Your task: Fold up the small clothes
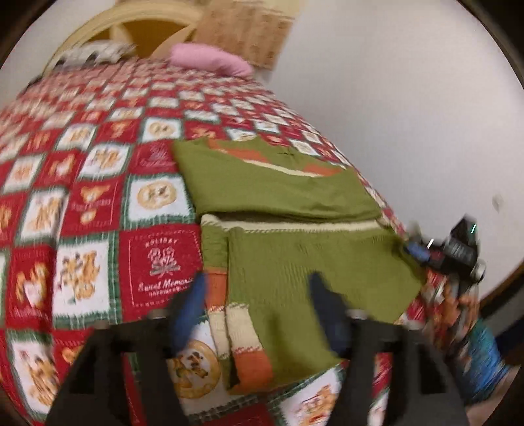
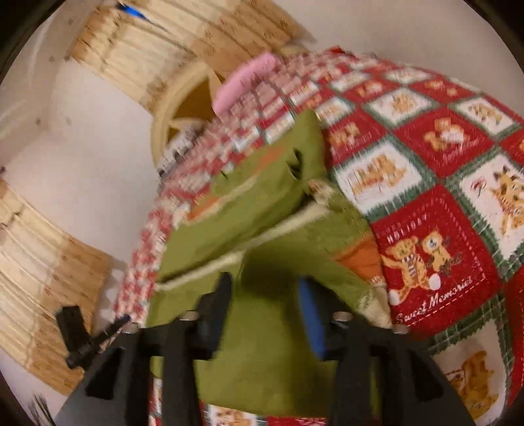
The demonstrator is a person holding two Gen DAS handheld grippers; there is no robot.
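So the olive-green knitted sweater with orange and cream striped cuffs [image 1: 294,262] is lying flat on the red, white and green checked quilt with teddy-bear squares [image 1: 98,196], over toward the quilt's edge at about 3 o'clock in the left wrist view. It's folded across the middle: the upper half with the orange and cream neckline sits on top at 12 o'clock, and a cream band runs along where the 2 layers meet. 2 sleeves lie side by side along the sweater's 9 o'clock edge, cuffs pointing down to 6 o'clock.

The left gripper [image 1: 258,311] hangs over the lower part of the sweater with its jaws spread apart. Nothing is pinched between them, just the cloth lying flat underneath. One blue-padded finger [image 1: 190,311] is over the sleeve edge, the other over the green body.

The right gripper [image 2: 265,311] is spread too, above the green knit at the near end, and its pads don't press on anything either. In the left wrist view it shows up blurry at 3 o'clock, just past the sweater's corner.

Farther off at 12 o'clock there's a pink cushion [image 1: 209,59] at the far end of the quilt, next to a cream curved wooden headboard [image 1: 131,26]. Everything's a bit motion-blurred.
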